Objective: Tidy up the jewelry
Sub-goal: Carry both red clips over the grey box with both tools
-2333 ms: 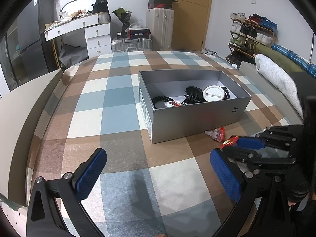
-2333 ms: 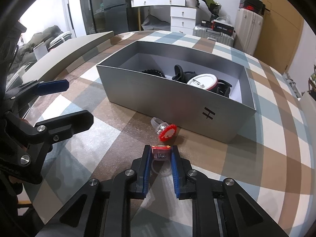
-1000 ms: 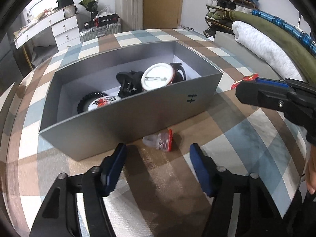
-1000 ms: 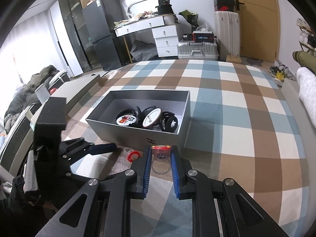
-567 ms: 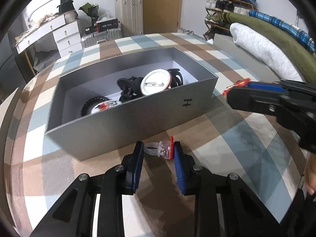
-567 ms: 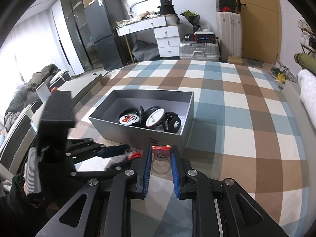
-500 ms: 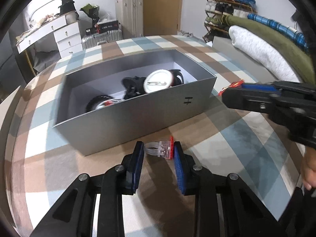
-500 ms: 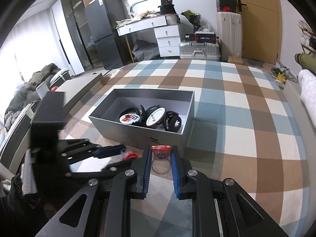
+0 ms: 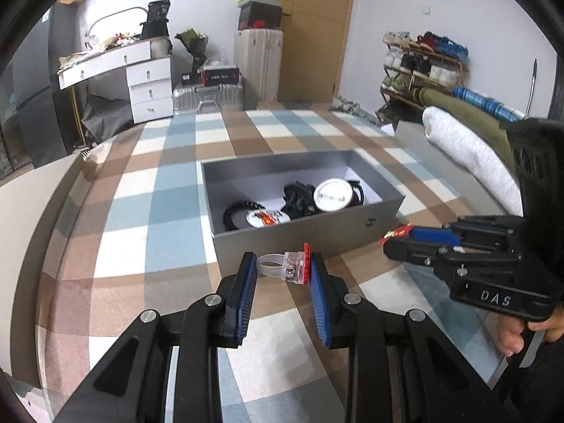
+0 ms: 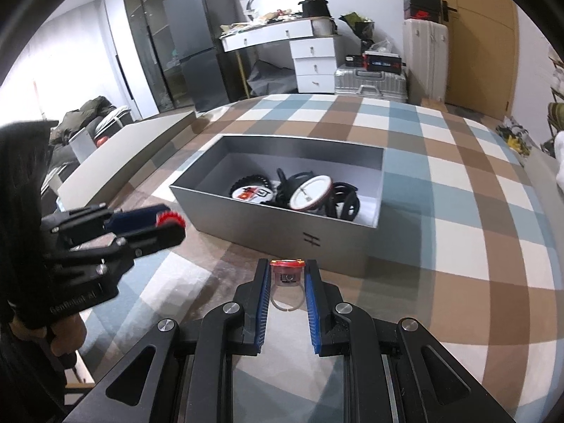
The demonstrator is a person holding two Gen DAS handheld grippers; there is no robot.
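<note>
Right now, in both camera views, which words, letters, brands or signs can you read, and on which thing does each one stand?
"DAS": white letters on the right tongs, on the black body.
"GenRobot.AI", blurred and only roughly readable: on the left tongs, on the black body.
"H"-like black mark: on the grey box, front wall.
Too small or blurred: red print on the round white badge, and labels on the dark boxes on the suitcase.

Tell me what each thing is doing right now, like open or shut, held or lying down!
Left tool: shut on a toy ring.
Left toy ring: held sideways, off the cloth.
Right tool: shut on another toy ring.
Right toy ring: held with red top up.
Grey box: open, no lid, with badges and black bands lying inside.
</note>
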